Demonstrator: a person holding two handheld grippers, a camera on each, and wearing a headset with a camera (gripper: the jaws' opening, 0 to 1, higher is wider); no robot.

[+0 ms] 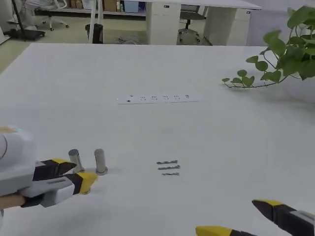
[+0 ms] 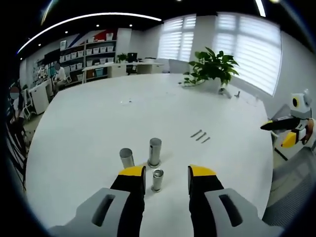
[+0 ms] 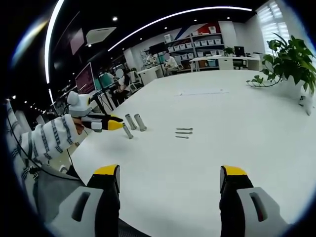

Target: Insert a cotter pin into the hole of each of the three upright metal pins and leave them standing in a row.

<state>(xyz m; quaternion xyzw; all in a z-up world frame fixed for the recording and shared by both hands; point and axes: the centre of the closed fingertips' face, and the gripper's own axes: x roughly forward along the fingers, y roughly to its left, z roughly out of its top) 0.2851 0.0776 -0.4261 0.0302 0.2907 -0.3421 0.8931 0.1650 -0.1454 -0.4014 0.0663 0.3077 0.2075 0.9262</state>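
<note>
- The three metal pins stand upright at the near left of the table. They are short, smooth, silvery cylinders, and the tallest has a flared foot.
- The left gripper view shows all three. The third pin stands in the gap between the yellow tips of the left gripper, which is spread wide and touches nothing.
- In the head view two pins show clearly, and the left gripper covers the spot where the third stands.
- The three cotter pins lie flat in a tight stack to the right, well apart from the metal pins. They are thin, dull wire slivers.
- The right gripper hangs over bare table with its jaws parted and nothing in them.
- The right gripper view adds a striped sleeve behind the left gripper.
- Farther back are a flat white power strip and a leafy green plant.
</note>
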